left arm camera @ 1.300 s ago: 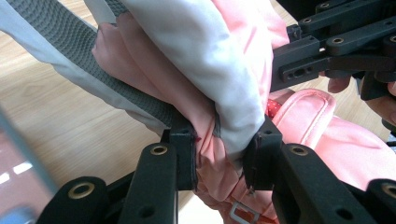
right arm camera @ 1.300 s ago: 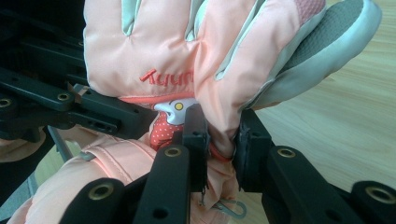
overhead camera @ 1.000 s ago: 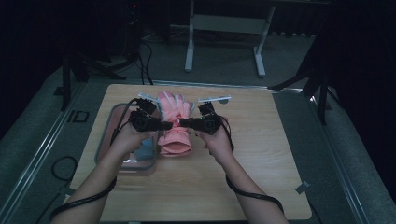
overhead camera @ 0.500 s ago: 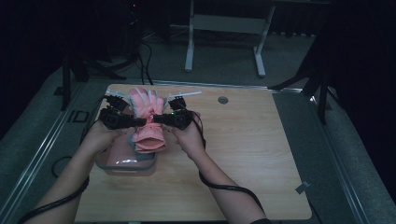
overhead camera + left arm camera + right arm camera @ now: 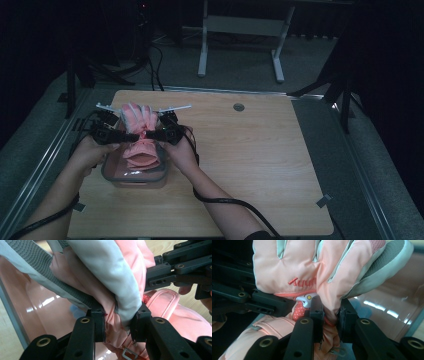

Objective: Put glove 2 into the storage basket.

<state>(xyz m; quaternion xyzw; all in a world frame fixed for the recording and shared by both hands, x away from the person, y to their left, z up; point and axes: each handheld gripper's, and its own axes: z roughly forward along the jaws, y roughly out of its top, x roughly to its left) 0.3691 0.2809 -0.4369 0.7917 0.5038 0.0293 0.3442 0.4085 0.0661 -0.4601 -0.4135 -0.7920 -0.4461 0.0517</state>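
Here the padded pink winter glove [image 5: 138, 135] hangs pinched at its wrist between left gripper [image 5: 121, 136] and right gripper [image 5: 151, 134], cuff pointing down into the clear plastic tub [image 5: 113, 175] directly beneath.

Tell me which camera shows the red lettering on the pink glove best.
The right gripper view: the red stitched lettering sits sharp and close on the pink glove, just above the tool's jaws. The left gripper view shows the glove's grey, textured side instead; in the high view the glove is too small to read.
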